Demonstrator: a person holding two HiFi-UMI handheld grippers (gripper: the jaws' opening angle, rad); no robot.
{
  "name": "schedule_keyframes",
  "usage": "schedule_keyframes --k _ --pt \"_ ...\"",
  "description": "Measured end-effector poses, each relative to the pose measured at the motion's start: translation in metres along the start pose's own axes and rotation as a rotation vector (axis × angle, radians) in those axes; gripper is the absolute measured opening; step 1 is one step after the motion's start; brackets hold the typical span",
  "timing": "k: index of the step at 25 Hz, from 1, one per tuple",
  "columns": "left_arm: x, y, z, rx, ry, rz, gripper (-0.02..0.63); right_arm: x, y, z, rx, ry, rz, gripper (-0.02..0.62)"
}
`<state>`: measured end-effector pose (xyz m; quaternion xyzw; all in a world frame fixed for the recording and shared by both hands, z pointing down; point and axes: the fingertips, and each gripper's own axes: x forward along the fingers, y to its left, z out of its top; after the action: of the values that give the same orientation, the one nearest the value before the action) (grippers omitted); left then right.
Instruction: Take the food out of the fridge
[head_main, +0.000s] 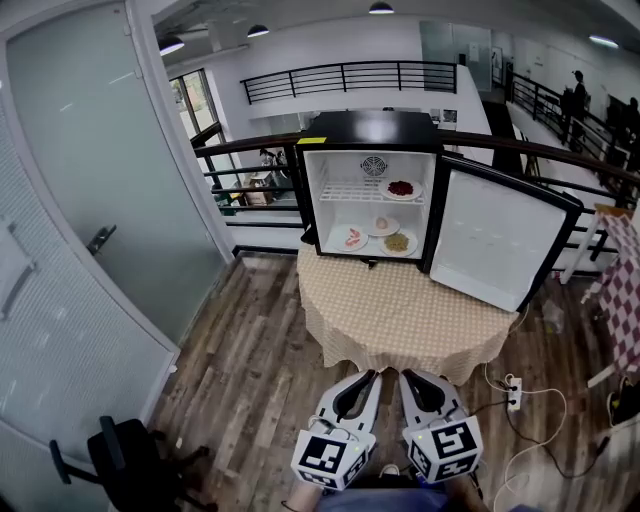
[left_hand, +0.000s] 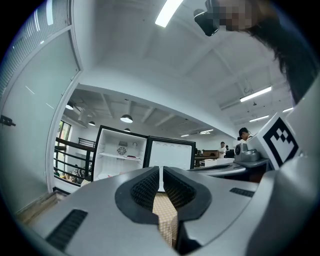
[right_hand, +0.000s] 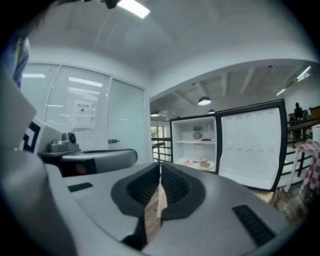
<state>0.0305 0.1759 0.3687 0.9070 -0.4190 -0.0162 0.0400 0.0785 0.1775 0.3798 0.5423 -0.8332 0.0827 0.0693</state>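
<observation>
Low at frame centre, well short of the mini fridge (head_main: 370, 190): step closer, then open shut, empty left tool (head_main: 371, 376) and right tool (head_main: 405, 376).

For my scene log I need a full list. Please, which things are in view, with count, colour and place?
fridge: 1, black outside, white inside, door open, on the table
table: 1, beige checked cloth, centre
plates: 4, white, food on each; one on the upper shelf, three on the fridge floor
power strip: 1, white, on the floor right of the table
chair: 1, black, on the floor at lower left
railing: 1, dark, behind the fridge
left tool: 1, grey, shut, empty, short of the table
right tool: 1, grey, shut, empty, beside the left tool
</observation>
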Motion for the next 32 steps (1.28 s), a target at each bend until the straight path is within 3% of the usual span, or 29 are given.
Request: schedule_keyframes --k 18,26,32 --pt "0.012 -0.005 -0.024 -0.031 0.053 0.127 0.020 0.010 -0.021 -0.026 0.026 0.043 0.134 0.025" --pt "0.037 0.022 -0.028 0.009 0.080 0.107 0.020 0.047 -0.027 -0.024 0.037 0.054 0.129 0.024" --pt "0.072 0.069 -0.019 0.014 0.078 0.078 0.020 0.096 -0.036 -0.008 0.041 0.055 0.097 0.024"
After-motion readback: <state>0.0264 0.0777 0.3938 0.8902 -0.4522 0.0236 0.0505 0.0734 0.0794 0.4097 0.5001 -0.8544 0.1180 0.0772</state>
